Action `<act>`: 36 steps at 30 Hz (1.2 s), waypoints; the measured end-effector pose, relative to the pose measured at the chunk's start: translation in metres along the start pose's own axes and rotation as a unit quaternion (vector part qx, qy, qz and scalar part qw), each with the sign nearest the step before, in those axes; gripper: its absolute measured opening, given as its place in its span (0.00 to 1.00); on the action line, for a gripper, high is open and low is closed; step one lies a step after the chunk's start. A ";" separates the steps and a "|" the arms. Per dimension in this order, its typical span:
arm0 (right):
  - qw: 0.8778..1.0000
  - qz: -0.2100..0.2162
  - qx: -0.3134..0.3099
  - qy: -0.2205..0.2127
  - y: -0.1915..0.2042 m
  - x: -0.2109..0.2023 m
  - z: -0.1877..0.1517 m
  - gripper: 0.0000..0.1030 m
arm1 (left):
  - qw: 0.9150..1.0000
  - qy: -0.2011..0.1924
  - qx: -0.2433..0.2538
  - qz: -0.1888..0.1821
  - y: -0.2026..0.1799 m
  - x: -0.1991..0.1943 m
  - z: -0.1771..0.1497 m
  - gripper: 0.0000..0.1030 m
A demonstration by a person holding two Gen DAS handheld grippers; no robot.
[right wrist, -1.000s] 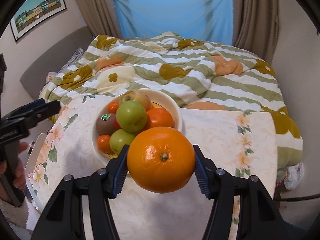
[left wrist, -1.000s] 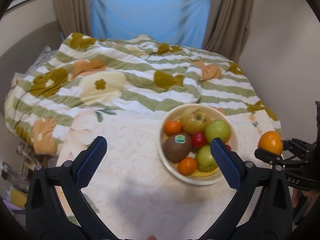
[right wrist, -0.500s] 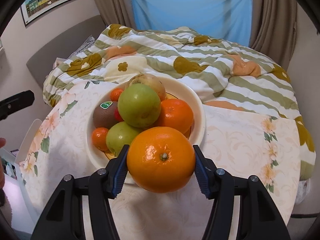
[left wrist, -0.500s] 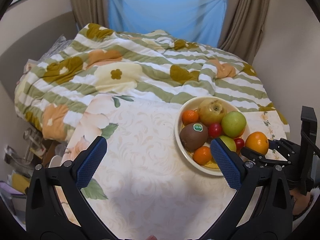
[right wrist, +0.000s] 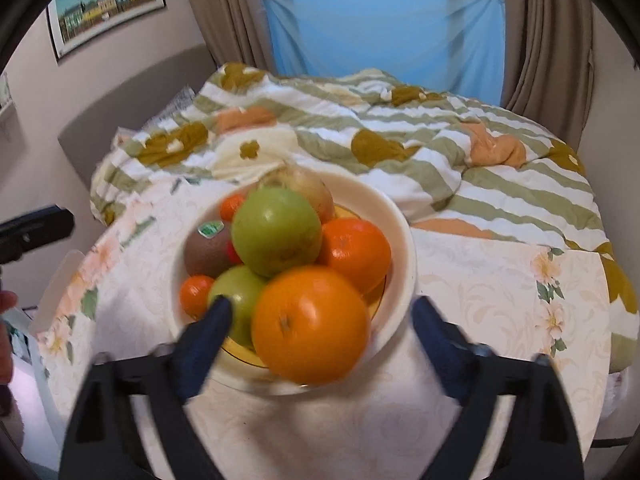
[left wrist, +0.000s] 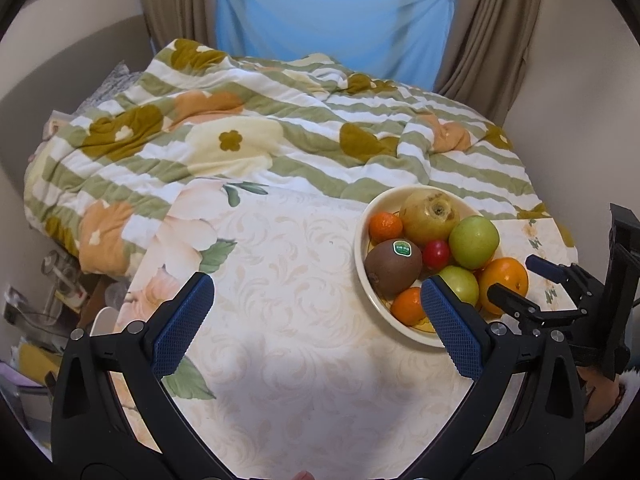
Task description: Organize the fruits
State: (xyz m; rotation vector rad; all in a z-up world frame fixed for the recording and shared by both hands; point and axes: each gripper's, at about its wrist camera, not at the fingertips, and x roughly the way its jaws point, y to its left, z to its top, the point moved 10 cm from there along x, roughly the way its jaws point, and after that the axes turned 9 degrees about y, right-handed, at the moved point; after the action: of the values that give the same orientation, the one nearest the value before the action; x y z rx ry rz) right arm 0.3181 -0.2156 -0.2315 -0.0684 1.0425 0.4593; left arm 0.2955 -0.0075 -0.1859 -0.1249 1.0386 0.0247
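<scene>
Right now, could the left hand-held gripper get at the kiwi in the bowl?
Probably yes. The left hand-held gripper is open and empty above the table, and the kiwi lies exposed at the bowl's near-left edge. Only a small mandarin sits beside it.

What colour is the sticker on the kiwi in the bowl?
Green with a white edge, clearest in the left wrist view on the kiwi.
</scene>
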 end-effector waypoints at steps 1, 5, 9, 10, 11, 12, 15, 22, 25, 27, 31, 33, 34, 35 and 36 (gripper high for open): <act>1.000 -0.005 0.001 -0.001 0.000 -0.001 0.000 0.92 | 1.000 -0.001 0.001 -0.001 0.000 -0.001 0.000 1.00; 1.000 -0.018 0.003 -0.005 0.001 -0.008 -0.003 0.92 | 1.000 -0.006 0.008 -0.005 0.003 -0.009 0.000 1.00; 0.999 -0.033 0.010 -0.020 0.005 -0.030 -0.001 0.92 | 1.000 -0.017 0.023 -0.008 0.004 -0.027 0.002 1.00; 0.999 -0.036 0.013 -0.026 0.007 -0.039 0.000 0.92 | 0.999 -0.020 0.026 -0.008 0.004 -0.033 0.002 1.00; 0.999 -0.039 0.016 -0.031 0.009 -0.048 0.003 0.92 | 0.999 -0.024 0.030 -0.009 0.004 -0.039 0.003 1.00; 0.998 -0.044 0.019 -0.039 0.012 -0.059 0.005 0.92 | 0.999 -0.030 0.036 -0.008 0.004 -0.049 0.004 1.00; 0.996 -0.057 0.033 -0.058 0.018 -0.094 0.009 0.92 | 0.998 -0.044 0.051 -0.010 0.002 -0.074 0.007 1.00; 0.987 -0.104 0.091 -0.081 0.023 -0.167 0.003 0.92 | 0.996 -0.061 0.064 -0.016 0.000 -0.125 0.002 1.00; 0.983 -0.115 0.112 -0.089 0.030 -0.195 -0.003 0.92 | 0.995 -0.071 0.070 -0.018 -0.004 -0.144 -0.003 1.00; 0.980 -0.123 0.122 -0.095 0.034 -0.211 -0.009 0.92 | 0.994 -0.078 0.075 -0.020 -0.006 -0.155 -0.007 1.00; 0.977 -0.141 0.123 -0.100 0.045 -0.232 -0.020 0.92 | 0.993 -0.081 0.074 -0.032 -0.006 -0.173 -0.021 1.00; 0.976 -0.152 0.118 -0.099 0.050 -0.237 -0.026 0.92 | 0.993 -0.082 0.076 -0.031 -0.004 -0.181 -0.028 1.00; 0.975 -0.161 0.114 -0.098 0.053 -0.239 -0.029 0.92 | 0.993 -0.083 0.078 -0.029 -0.003 -0.185 -0.032 1.00; 0.975 -0.166 0.113 -0.098 0.054 -0.241 -0.033 0.92 | 0.993 -0.085 0.080 -0.028 -0.002 -0.187 -0.034 1.00; 0.974 -0.169 0.114 -0.097 0.057 -0.242 -0.036 0.92 | 0.993 -0.087 0.081 -0.026 0.000 -0.192 -0.037 1.00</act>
State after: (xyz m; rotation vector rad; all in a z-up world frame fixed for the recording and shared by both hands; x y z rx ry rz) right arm 0.1650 -0.2549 -0.0360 0.0047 0.8637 0.0330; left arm 0.1661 -0.0045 -0.0395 -0.0018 0.8597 -0.0944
